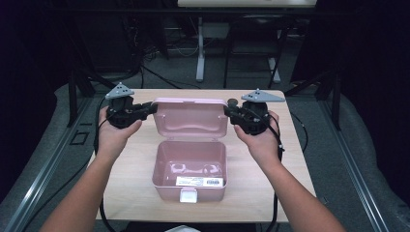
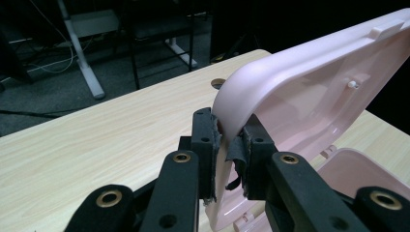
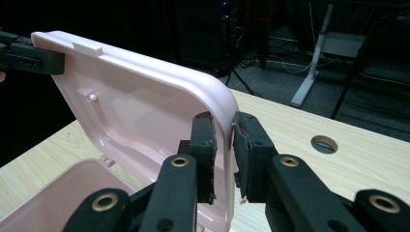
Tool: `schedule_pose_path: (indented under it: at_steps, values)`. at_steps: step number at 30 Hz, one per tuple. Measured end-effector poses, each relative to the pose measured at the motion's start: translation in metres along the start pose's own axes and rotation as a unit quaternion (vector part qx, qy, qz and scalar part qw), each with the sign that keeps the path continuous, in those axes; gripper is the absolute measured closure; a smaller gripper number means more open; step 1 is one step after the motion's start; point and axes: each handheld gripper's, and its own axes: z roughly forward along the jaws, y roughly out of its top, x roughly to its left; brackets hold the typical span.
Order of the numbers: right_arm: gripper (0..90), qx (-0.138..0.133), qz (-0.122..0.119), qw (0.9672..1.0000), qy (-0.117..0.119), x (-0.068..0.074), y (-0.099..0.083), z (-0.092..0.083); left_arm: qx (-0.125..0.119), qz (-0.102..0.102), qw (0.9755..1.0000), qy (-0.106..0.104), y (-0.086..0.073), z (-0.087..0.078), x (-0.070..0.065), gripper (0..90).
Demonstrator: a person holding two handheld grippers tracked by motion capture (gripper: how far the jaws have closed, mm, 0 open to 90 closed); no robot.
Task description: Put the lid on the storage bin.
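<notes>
A pink plastic box sits open in the middle of the wooden table, with a white barcode label inside it. Its lid stands upright at the back. My left gripper reaches in at the lid's left edge, and my right gripper at its right edge. In the left gripper view the lid's rim runs between the left gripper's pads, frayed tape brushing it. In the right gripper view the rim sits between the right gripper's pads with a thin gap on one side.
A white latch hangs on the box's front wall near the table's front edge. A round hole is cut in the tabletop behind the lid. Desk legs and cables stand on the dark floor beyond the table.
</notes>
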Motion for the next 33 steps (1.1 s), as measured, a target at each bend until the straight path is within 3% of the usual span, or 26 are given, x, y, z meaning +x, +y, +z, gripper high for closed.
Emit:
schedule_pose_path:
  at_steps: [25,33]
  values:
    - [76.8,-0.004,-0.007,0.9998,0.020,0.011,-0.010,-0.020,0.002,0.011,0.9998,-0.014,-0.012,-0.019,-0.011,77.1]
    - [76.1,-0.004,-0.020,0.9994,0.027,0.017,-0.018,-0.031,0.004,0.014,0.9996,-0.022,-0.020,-0.028,-0.018,75.6]
